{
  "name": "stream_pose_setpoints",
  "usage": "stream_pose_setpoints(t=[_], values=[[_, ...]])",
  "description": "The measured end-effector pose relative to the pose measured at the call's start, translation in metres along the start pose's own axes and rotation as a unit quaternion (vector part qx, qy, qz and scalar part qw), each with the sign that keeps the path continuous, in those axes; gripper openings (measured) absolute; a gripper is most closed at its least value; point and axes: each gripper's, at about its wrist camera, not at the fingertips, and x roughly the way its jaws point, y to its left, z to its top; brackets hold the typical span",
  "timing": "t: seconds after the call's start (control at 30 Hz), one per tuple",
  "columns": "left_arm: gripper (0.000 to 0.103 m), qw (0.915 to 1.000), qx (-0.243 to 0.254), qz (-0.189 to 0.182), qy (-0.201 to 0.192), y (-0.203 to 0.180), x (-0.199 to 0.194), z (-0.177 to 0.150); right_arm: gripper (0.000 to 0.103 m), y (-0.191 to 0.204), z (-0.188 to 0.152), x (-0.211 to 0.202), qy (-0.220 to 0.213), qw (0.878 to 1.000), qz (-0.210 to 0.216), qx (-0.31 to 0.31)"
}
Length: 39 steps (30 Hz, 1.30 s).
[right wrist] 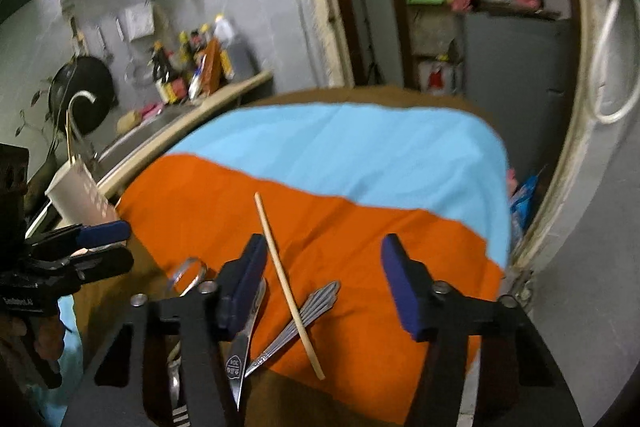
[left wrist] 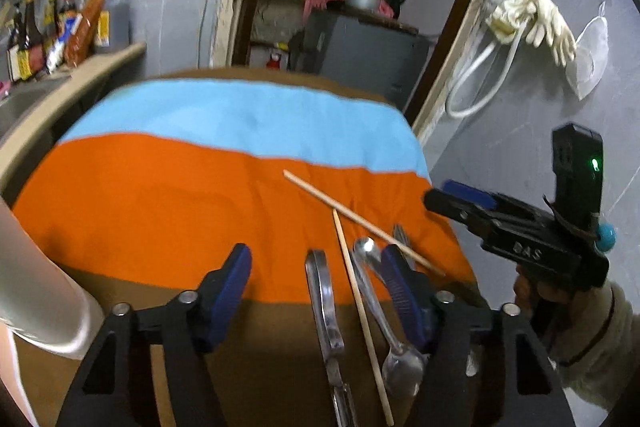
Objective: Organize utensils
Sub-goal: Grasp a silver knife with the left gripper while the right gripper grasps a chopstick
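Utensils lie in a heap on the near edge of an orange, blue and brown cloth (left wrist: 160, 207). In the left wrist view my left gripper (left wrist: 320, 279) stands open over metal tongs (left wrist: 324, 307), a wooden chopstick (left wrist: 360, 307) and a spoon (left wrist: 372, 267); no pad touches them. A second chopstick (left wrist: 352, 215) lies across a fork (left wrist: 400, 235). My right gripper (right wrist: 324, 279) is open too, with a chopstick (right wrist: 288, 287) and the fork (right wrist: 308, 311) between its fingers, untouched. A stamped metal handle (right wrist: 240, 367) sits under its left finger.
A white utensil holder (right wrist: 76, 195) with a stick in it stands at the table's left edge, by a counter with sauce bottles (right wrist: 188, 67). The right gripper (left wrist: 480, 215) shows at the right of the left view. A grey cabinet (left wrist: 360, 43) stands in the doorway beyond.
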Motion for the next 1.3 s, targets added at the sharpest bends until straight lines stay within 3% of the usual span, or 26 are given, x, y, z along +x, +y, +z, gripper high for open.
stream_pose_setpoints(t=[0.33,0.67,0.93,1.03,1.13,1.3], values=[[0.042,0.9969,-0.020,0.004,0.076,0.000,0.036,-0.012,0.036,0.011,-0.012,0.045,0.072,0.996,0.038,-0.033],[0.023,0.9917,-0.044,-0.008,0.120,0.009,0.049,-0.008,0.026,0.033,-0.006,0.076,0.124,0.989,0.034,-0.076],[0.022,0.9873,-0.067,-0.024,0.142,0.017,0.059,0.000,0.021,0.053,0.007,0.089,0.156,0.982,-0.001,-0.104],[0.013,0.9865,-0.065,-0.019,0.149,0.018,0.061,0.005,0.020,0.060,0.011,0.092,0.172,0.978,-0.016,-0.117],[0.010,0.9864,-0.067,-0.026,0.148,0.019,0.059,0.006,0.005,0.062,0.016,0.092,0.181,0.977,-0.027,-0.113],[0.009,0.9894,-0.048,-0.033,0.133,0.016,0.044,0.006,0.004,0.058,0.020,0.080,0.166,0.983,-0.020,-0.075]])
